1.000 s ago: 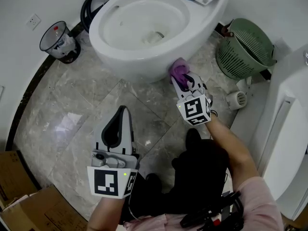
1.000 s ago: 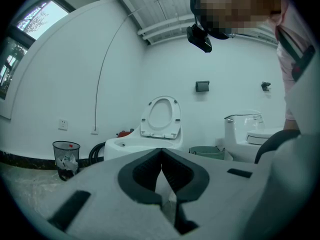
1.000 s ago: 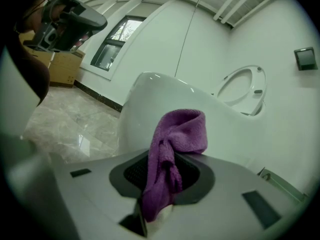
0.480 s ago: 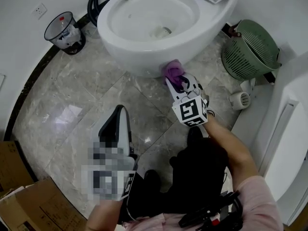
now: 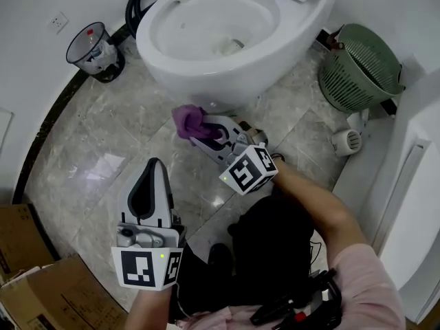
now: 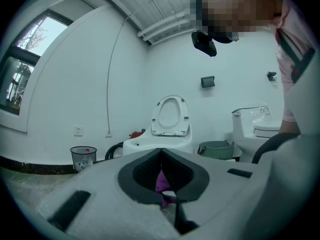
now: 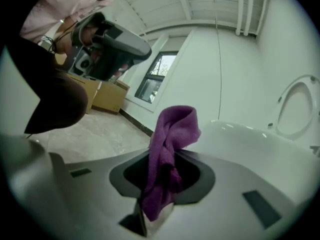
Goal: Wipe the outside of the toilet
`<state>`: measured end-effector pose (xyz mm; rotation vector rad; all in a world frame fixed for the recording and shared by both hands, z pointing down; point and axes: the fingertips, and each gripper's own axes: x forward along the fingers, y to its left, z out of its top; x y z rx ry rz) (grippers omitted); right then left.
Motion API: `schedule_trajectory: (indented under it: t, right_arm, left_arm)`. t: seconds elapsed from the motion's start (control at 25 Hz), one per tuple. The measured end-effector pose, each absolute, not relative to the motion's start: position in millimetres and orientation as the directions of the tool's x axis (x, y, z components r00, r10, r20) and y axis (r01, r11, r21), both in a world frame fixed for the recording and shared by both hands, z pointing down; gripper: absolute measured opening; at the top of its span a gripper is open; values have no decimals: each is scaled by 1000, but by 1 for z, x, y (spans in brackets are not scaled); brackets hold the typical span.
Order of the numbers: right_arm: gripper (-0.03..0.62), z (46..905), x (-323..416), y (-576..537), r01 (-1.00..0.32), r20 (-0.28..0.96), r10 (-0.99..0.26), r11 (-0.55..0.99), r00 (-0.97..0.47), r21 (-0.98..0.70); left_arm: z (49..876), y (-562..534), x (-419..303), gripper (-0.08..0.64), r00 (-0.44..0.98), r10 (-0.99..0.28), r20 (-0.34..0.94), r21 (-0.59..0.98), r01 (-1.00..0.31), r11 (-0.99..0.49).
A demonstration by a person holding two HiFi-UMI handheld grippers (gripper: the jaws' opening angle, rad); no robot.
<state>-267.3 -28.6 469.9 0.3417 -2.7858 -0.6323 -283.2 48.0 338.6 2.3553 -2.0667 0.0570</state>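
As right gripper clamps it, purple cloth sits beside toilet.

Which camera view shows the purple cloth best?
The right gripper view: the purple cloth fills its centre, close up, clamped in the right tool. The head view shows it as a small bunch at that tool's tip, near the toilet. The left gripper view shows only a purple sliver.

Grey marble floor, toilet, wire bin, green basket, cardboard boxes
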Motion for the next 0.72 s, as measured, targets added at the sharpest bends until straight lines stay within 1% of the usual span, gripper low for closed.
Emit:
schedule_trajectory:
  t: [0.2,0.48,0.6,0.72]
  right_arm:
    - [109,449,-262,-25,-160,141,-247,877,-959,452]
    - [109,456,-254,-25,-124,156,-212,889,-965,441]
    - [110,466,-243,-32,-131,172,-226,890,-959,437]
    - [110,486,-220,-47,-167,202,-287,869,-936,466]
  left_arm:
    - [335,45,-275,8,109,-994,32,-40,-993,-110]
    - [328,34,-272,8,119,-992,30,-60,-991,-121]
    - [330,26,-267,8,131,-991,36,-59,-989,-133]
    - [334,15,-253,8,157,-987,45,-55,-986,-160]
